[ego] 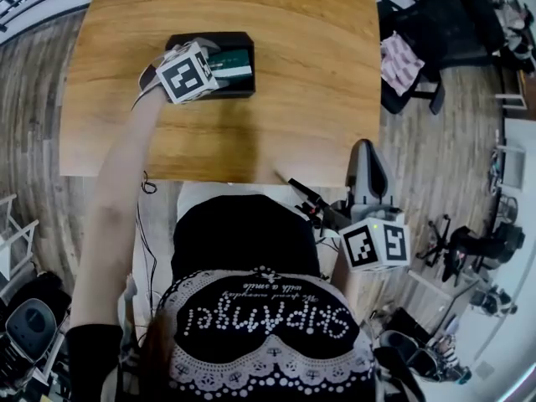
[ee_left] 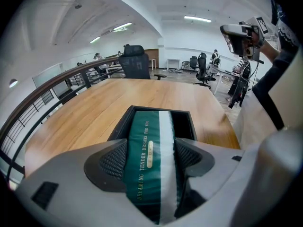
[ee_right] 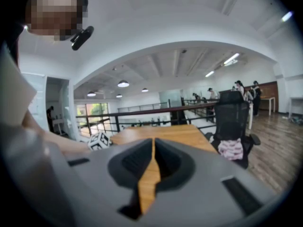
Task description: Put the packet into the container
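A green packet (ee_left: 150, 160) with a white stripe and gold lettering sits clamped between the jaws of my left gripper (ee_left: 151, 162). Its far end reaches into a black rectangular container (ee_left: 185, 123) on the wooden table (ee_left: 94, 112). In the head view the left gripper (ego: 219, 67) hovers over the container (ego: 240, 38) at the table's far left, and the packet (ego: 230, 61) pokes out over it. My right gripper (ego: 368, 170) hangs off the table's near right edge, shut with nothing in it. In its own view the right gripper (ee_right: 152, 143) has its jaws closed together.
The wooden table (ego: 318, 74) spreads to the right of the container. A black office chair (ego: 435, 32) with a pink cloth (ego: 400, 61) stands beyond the table's right side. More chairs and a railing (ee_left: 57, 86) lie further off. The person's body fills the near middle.
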A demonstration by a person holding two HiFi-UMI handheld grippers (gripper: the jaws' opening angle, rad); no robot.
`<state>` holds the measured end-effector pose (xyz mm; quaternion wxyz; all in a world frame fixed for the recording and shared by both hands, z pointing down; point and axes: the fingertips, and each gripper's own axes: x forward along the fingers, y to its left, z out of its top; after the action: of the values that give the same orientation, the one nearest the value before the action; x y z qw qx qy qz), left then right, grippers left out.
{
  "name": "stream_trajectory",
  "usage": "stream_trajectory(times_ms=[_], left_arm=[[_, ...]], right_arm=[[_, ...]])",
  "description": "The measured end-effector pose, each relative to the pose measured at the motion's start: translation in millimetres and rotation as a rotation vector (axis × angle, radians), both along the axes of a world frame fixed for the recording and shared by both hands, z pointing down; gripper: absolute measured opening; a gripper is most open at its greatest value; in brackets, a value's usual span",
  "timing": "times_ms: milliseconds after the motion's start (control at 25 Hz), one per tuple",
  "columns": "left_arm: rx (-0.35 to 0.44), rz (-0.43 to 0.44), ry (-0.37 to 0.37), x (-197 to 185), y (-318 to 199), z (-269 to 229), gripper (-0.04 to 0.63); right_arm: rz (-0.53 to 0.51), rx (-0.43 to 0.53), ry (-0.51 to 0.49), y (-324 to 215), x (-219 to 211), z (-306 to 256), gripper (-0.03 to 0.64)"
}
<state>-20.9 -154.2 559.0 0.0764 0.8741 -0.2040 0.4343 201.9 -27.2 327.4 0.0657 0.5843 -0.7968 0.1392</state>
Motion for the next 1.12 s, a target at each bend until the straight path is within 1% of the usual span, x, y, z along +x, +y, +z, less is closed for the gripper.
stream_trajectory(times_ms=[160,280,360,560,640,760,880,920,1120], left_arm=[[-0.014,-0.003,-0.013,-2.1,1.3,-1.4,0.342],[0.041,-0.013,-0.040,-5.2,-8.9,-7.0,0.342],[0.055,-0.017,-0.047,-5.7,-11.9,-7.7,0.342],[0.039,-0.021,-0.063,-4.1,-10.0,-6.2,0.344],[0.045,-0.027,-0.069,-5.5,-9.7,-7.7,0.344],[0.052,-0.053,-0.058,-7.6,-9.2,-10.8,0.350],[0.023,-0.073,-0.038,-5.7,-2.6,-8.2,0.353],[0.026,-0.072,-0.040,-5.1,-1.6,-8.9,0.353],[0.086,-0.051,-0.078,-7.9,-5.5,-24.8,0.353]], right_arm=[[0.002,0.023,-0.017,6.4,0.7,-8.1,0.040],[0.016,0.032,-0.027,8.6,7.0,-10.2,0.040],[0.026,0.035,-0.035,9.6,9.8,-8.7,0.040],[0.044,0.033,-0.053,12.3,12.3,-7.1,0.040],[0.046,0.039,-0.059,12.5,12.1,-9.0,0.040],[0.051,0.047,-0.066,12.6,14.7,-11.3,0.040],[0.059,0.046,-0.069,12.2,20.1,-10.7,0.040],[0.061,0.046,-0.070,12.2,21.8,-10.8,0.040],[0.072,0.055,-0.082,10.7,26.0,-12.1,0.040]])
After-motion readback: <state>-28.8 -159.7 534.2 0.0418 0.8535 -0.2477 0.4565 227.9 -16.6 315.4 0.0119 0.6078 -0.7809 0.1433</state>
